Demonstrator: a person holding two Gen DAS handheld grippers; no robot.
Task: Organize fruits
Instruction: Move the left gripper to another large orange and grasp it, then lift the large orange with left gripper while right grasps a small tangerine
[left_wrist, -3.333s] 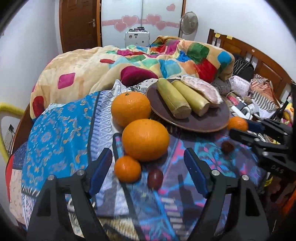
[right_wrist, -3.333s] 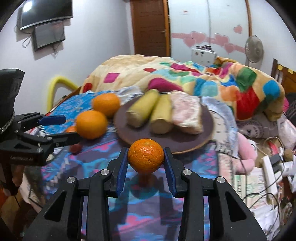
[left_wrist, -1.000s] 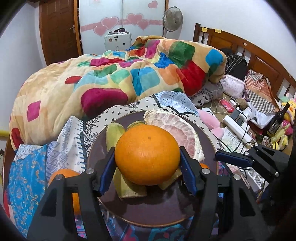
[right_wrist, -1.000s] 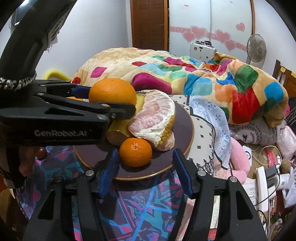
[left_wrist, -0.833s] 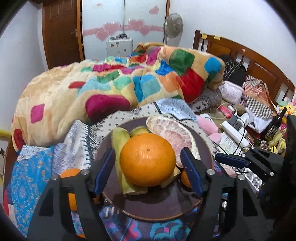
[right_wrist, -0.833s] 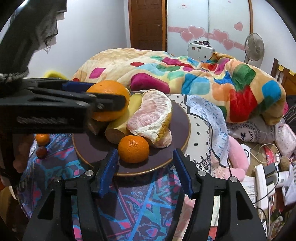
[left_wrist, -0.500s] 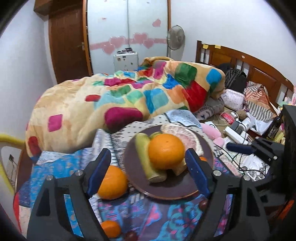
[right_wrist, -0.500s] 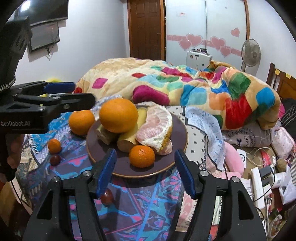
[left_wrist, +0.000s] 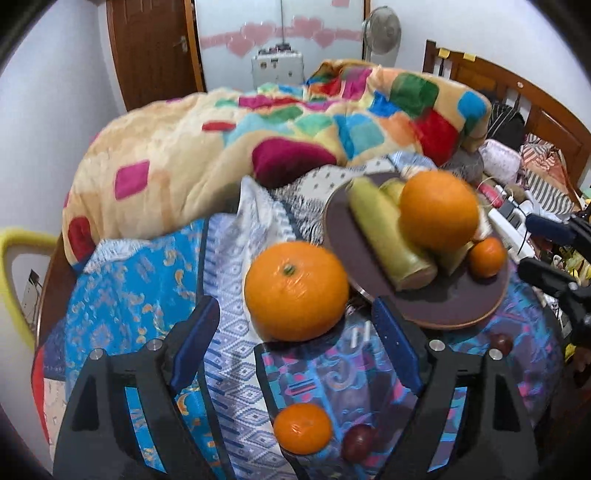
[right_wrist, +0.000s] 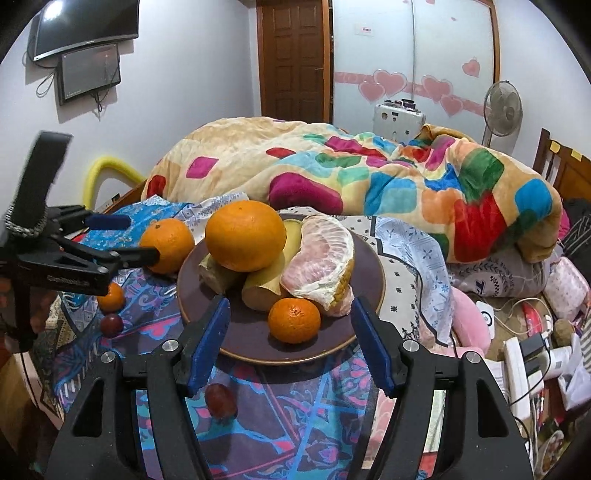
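Observation:
A dark round plate holds yellow-green stalks, a peeled pomelo piece, a large orange resting on the stalks, and a small mandarin. My right gripper is open at the plate's near rim, its pads apart from that mandarin. My left gripper is open just behind a second large orange lying on the cloth left of the plate. Neither gripper touches any fruit. A small mandarin and a dark red fruit lie below the left gripper.
A patterned blue cloth covers the table. Another dark red fruit lies under the right gripper. A patchwork quilt is heaped on the bed behind. Cables, a power strip and clutter crowd the right side.
The left gripper let go of the large orange on the plate, pulled back and swung left to the orange on the cloth. The right gripper widened off the small mandarin and drew back slightly.

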